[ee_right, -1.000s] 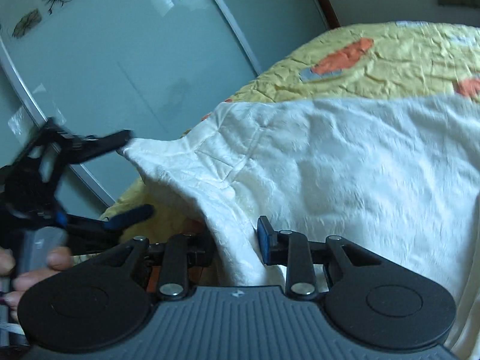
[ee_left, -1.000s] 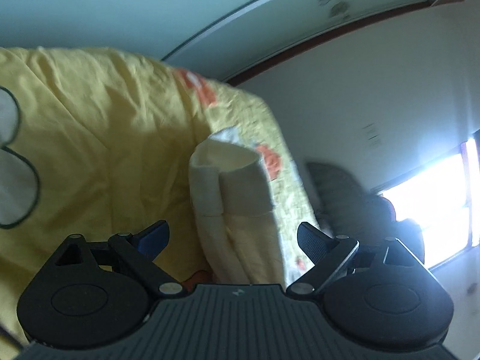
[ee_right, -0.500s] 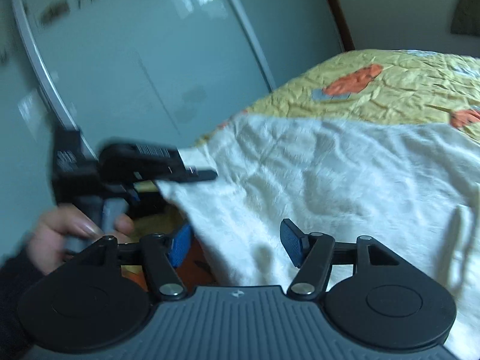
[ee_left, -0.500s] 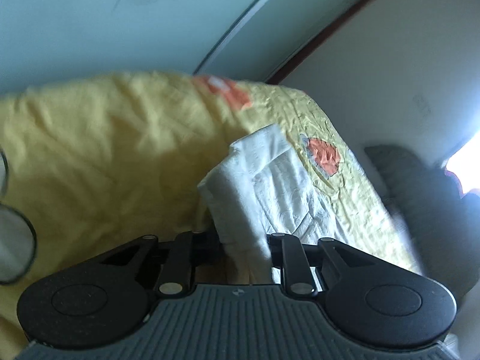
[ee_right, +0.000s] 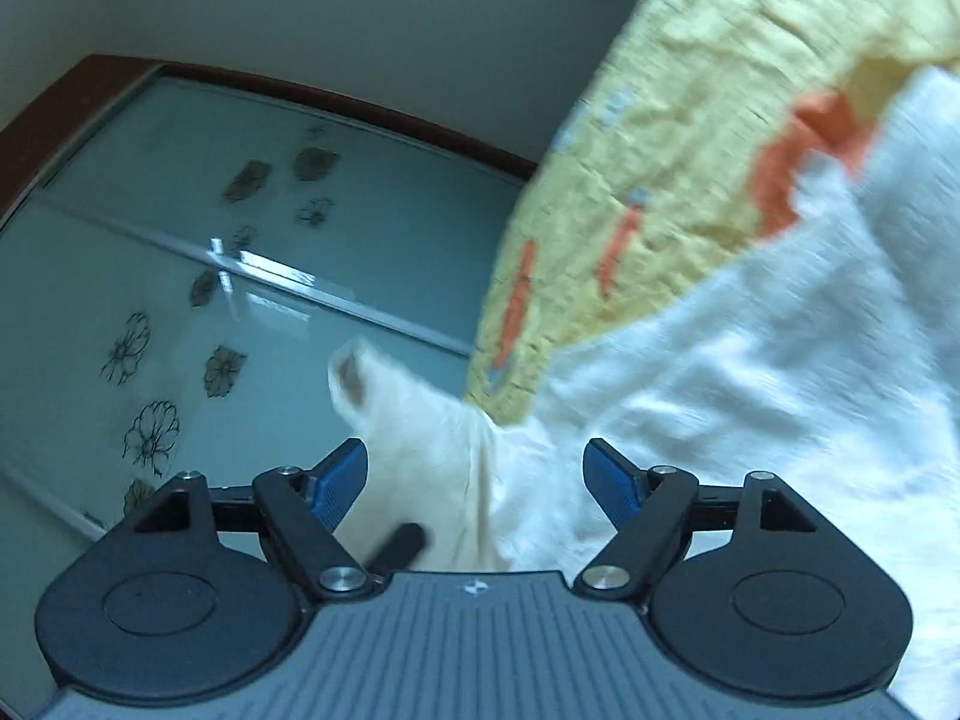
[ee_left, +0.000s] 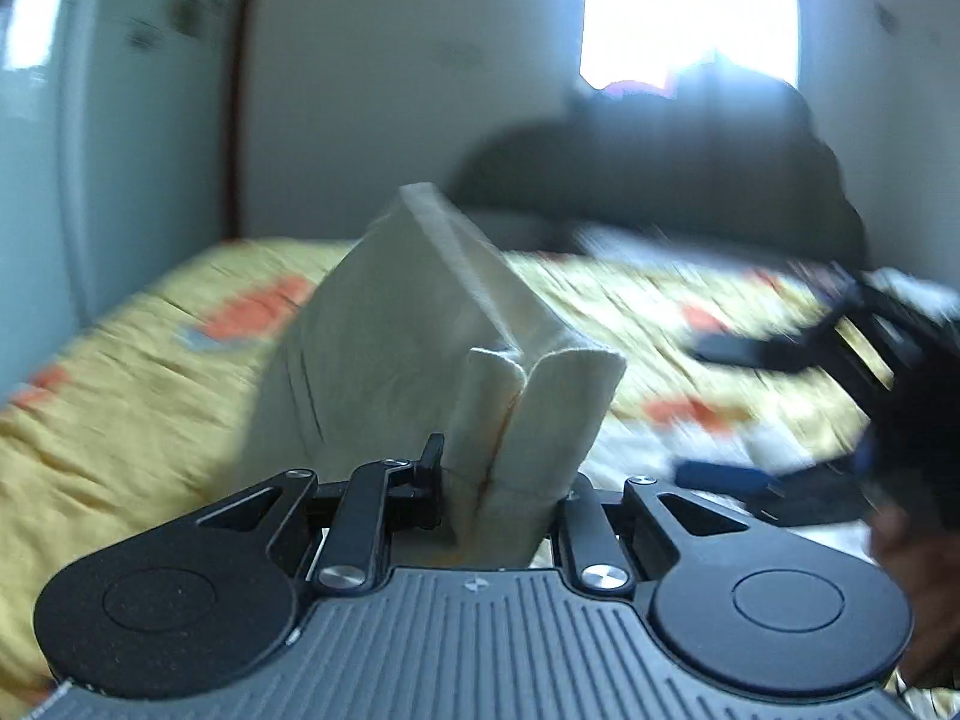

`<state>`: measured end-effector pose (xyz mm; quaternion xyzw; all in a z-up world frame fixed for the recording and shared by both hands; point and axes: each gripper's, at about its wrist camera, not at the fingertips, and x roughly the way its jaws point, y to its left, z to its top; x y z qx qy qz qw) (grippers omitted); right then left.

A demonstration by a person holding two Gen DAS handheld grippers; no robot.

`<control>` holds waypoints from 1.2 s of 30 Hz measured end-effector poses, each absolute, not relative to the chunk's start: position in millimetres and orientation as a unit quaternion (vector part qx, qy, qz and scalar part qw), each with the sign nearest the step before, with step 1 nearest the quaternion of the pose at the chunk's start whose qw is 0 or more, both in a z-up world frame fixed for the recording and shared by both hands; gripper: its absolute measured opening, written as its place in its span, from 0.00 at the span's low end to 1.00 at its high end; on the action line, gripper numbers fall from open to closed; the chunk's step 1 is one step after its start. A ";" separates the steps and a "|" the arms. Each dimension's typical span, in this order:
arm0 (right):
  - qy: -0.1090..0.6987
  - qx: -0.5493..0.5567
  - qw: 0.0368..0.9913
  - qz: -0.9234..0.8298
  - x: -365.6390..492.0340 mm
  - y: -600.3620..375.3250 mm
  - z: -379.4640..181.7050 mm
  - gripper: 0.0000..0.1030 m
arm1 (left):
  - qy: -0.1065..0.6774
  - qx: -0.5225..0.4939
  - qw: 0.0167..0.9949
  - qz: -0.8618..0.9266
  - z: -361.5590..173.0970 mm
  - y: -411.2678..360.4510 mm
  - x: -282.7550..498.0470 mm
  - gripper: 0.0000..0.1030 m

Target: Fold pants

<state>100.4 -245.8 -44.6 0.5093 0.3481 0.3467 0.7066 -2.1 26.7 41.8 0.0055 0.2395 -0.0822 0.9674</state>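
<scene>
Two grippers, one garment: your left gripper [ee_left: 501,474] is clamped on a doubled-up edge of the cream pants [ee_left: 420,324], jaws closed onto the thick layered fabric, which stands up stiffly in front of the camera above the yellow bedspread [ee_left: 150,372]. Your right gripper [ee_right: 477,468] is wide open, blue pads well apart, holding nothing; pants fabric [ee_right: 720,408] lies between and beyond the jaws, draped over the bedspread [ee_right: 690,120], with one end poking up past the left pad. In the left view the right gripper [ee_left: 828,360] shows as a blurred dark shape off to the side, near the bed surface. Looks like you're mid-fold: one corner secured, the other not yet picked. Next move likely calls for closing the right jaws on the matching edge so both ends lift level, then carrying the fold across. Risk is grabbing only one layer on the right, which would skew the fold. Both views are motion-blurred, so exact edge position is unclear.
</scene>
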 end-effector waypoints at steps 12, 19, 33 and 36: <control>0.436 0.374 0.739 0.353 114.5 -196.2 -35.9 0.78 | 0.267 0.130 0.942 -0.156 -1.4 -19.2 -23.7 0.42; 0.430 0.369 0.742 0.358 110.5 -197.5 -39.7 0.75 | 0.265 0.080 0.945 -0.177 22.7 20.4 -54.3 0.68; 0.429 0.312 0.784 0.322 104.3 -193.3 -33.2 0.38 | 0.286 -0.021 0.954 -0.088 47.6 93.5 -53.5 0.70; 0.431 0.313 0.777 0.335 99.2 -194.2 -31.6 0.38 | 0.303 -0.065 0.948 -0.071 45.9 111.1 -51.4 0.70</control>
